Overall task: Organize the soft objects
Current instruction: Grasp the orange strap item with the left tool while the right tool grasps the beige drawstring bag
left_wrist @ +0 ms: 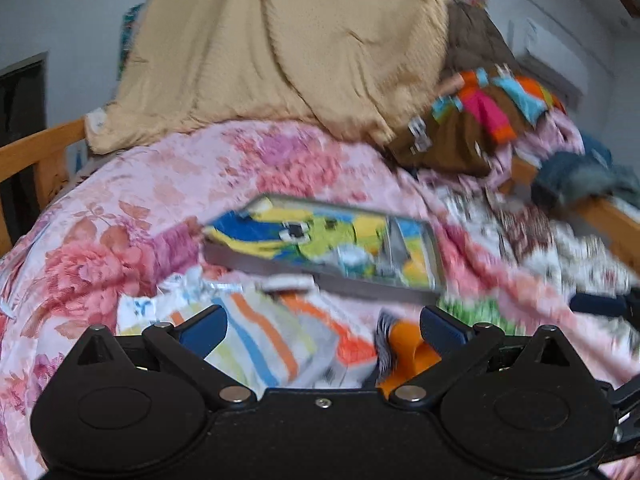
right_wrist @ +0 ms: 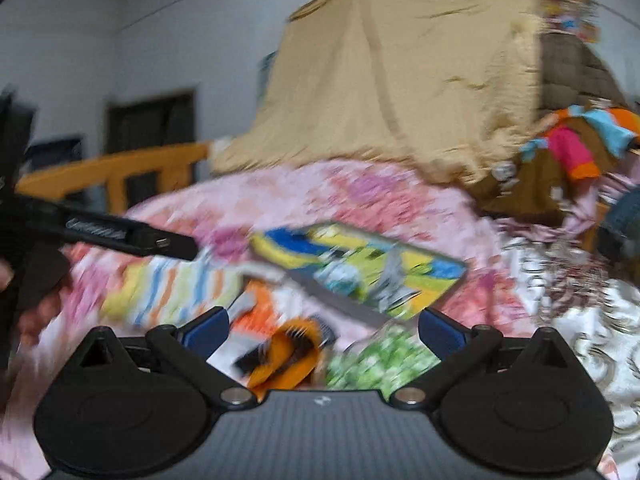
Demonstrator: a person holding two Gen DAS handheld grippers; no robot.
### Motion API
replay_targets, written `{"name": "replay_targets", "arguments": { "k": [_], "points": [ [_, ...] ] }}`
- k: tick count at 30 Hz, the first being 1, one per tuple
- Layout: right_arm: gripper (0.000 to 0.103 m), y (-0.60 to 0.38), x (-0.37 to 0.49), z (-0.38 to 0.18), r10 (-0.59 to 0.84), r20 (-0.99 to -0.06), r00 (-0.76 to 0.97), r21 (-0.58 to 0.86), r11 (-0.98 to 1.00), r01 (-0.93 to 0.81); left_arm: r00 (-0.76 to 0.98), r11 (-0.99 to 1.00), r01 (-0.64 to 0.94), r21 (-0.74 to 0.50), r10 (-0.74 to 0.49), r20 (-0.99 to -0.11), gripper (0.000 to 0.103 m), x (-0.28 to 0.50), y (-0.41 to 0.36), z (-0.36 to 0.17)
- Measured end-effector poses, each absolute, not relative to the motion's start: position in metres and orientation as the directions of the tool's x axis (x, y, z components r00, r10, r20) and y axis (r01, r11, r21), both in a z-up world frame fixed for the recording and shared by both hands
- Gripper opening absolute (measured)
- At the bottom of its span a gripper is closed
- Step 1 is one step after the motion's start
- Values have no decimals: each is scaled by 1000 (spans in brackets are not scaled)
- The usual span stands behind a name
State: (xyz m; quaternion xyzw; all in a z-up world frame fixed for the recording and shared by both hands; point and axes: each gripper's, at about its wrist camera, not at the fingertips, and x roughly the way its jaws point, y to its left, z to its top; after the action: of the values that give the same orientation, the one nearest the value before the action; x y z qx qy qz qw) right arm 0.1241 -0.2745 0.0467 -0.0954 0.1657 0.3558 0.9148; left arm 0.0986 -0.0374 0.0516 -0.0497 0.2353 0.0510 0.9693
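- The left gripper (left_wrist: 322, 322) hangs low over the bed, its blue fingers (left_wrist: 204, 326) spread wide with nothing between them.
- The right gripper (right_wrist: 322, 326) is beside it, fingers (right_wrist: 440, 330) just as wide apart and empty.
- Right below both lies a striped cloth (left_wrist: 260, 336) in orange, blue and yellow bands, flat on the pink floral bedspread (left_wrist: 120, 220).
- An orange-and-black soft piece (right_wrist: 288, 350) sits just beside the striped cloth, with a green-patterned cloth (right_wrist: 380, 360) next to it.
- A colourful cartoon-print cushion (left_wrist: 320, 240) lies beyond these, near the middle of the bed.
- A big tan blanket (left_wrist: 280, 48) is heaped at the far end, a brown garment with bright patches (left_wrist: 480, 120) against it.
- A wooden bed rail (left_wrist: 36, 152) runs along the side.
- Everything is blurred; finer detail I cannot tell.
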Motion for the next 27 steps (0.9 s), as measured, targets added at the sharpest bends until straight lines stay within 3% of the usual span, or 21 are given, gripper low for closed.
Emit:
{"name": "replay_targets", "arguments": {
  "k": [6, 15, 21, 27],
  "points": [
    [103, -242, 101, 28, 682, -446, 579, -200, 555, -807, 860, 998, -31, 48, 51, -508, 102, 100, -41, 25],
    [103, -224, 110, 2, 643, -606, 468, -187, 457, -870, 823, 997, 75, 18, -52, -565, 102, 124, -44, 1],
    [103, -215, 114, -17, 616, -673, 409, -171, 407, -897, 841, 987, 161, 21, -126, -526, 102, 146, -65, -1],
    [103, -214, 115, -20, 617, -679, 397, -164, 400, -902, 848, 981, 194, 32, -151, -507, 102, 166, -84, -5]
  ]
}}
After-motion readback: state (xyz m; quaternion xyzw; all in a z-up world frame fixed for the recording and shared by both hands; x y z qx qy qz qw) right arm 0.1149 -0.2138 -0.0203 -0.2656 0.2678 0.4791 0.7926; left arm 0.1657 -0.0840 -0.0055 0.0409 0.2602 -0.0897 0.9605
